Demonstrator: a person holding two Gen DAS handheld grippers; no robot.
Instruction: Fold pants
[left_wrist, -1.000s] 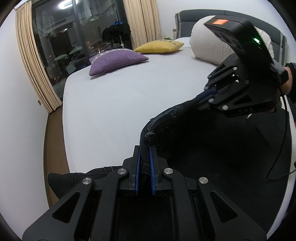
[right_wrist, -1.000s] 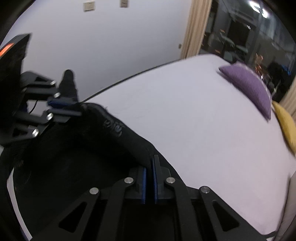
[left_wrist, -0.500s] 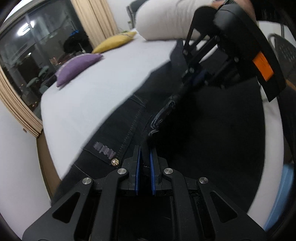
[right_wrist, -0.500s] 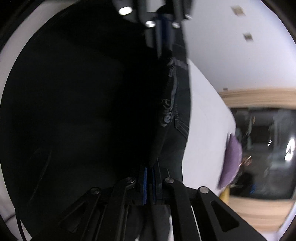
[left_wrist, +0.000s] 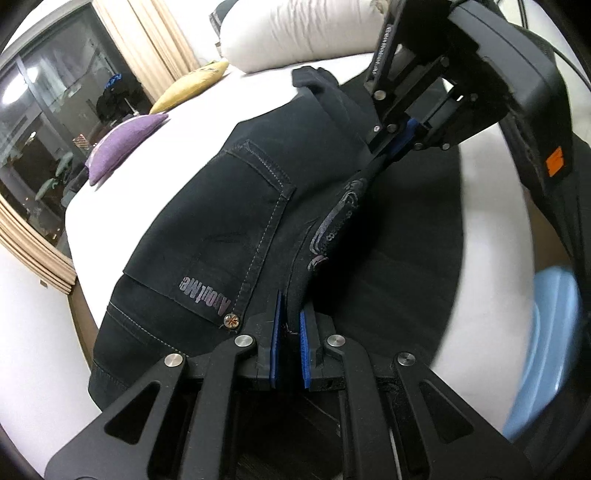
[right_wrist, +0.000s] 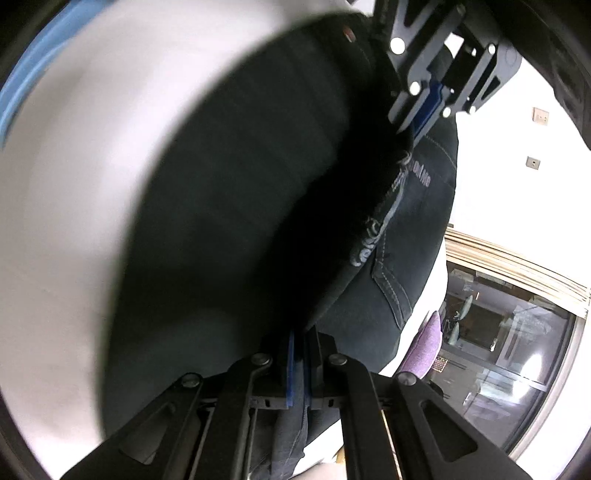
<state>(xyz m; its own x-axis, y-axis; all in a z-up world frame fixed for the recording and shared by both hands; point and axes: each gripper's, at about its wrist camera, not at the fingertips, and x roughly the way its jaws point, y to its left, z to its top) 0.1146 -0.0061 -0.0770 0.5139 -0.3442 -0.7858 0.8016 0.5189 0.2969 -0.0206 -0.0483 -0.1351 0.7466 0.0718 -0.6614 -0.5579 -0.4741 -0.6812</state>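
Dark denim fills the foreground of both wrist views: the pants (left_wrist: 236, 221) are pinched along the waistband edge, one gripper at each end of it. The left gripper (left_wrist: 290, 325) has its blue-padded jaws nearly together with only the thickness of the waistband between them, a copper rivet (left_wrist: 231, 320) and the printed lettering (it reads upside down from here) sitting just left of the pads. From that clamp the printed inner band of the waist runs up and away to the right gripper (left_wrist: 397, 147), whose blue pads likewise close on the fabric. Seen from the right wrist camera, the right gripper (right_wrist: 298, 354) grips the same edge tightly, and the left gripper (right_wrist: 424, 110) shows at the far end of the band.

The pants hang between the two, back pocket (left_wrist: 255, 177) facing the window side, the legs trailing down onto the white bed (left_wrist: 155, 155) and over its near edge. To the right of the held edge spreads a dark, blurred surface I cannot identify, and beyond it a pale blue object (left_wrist: 546, 339), also blurred.

Farther along the bed lie a purple cushion (left_wrist: 122, 142) and, just behind it, a yellow cushion (left_wrist: 190, 85). A large white pillow (left_wrist: 295, 33) rests at the head. Beige curtains (left_wrist: 155, 40) frame the dark window (left_wrist: 48, 122).
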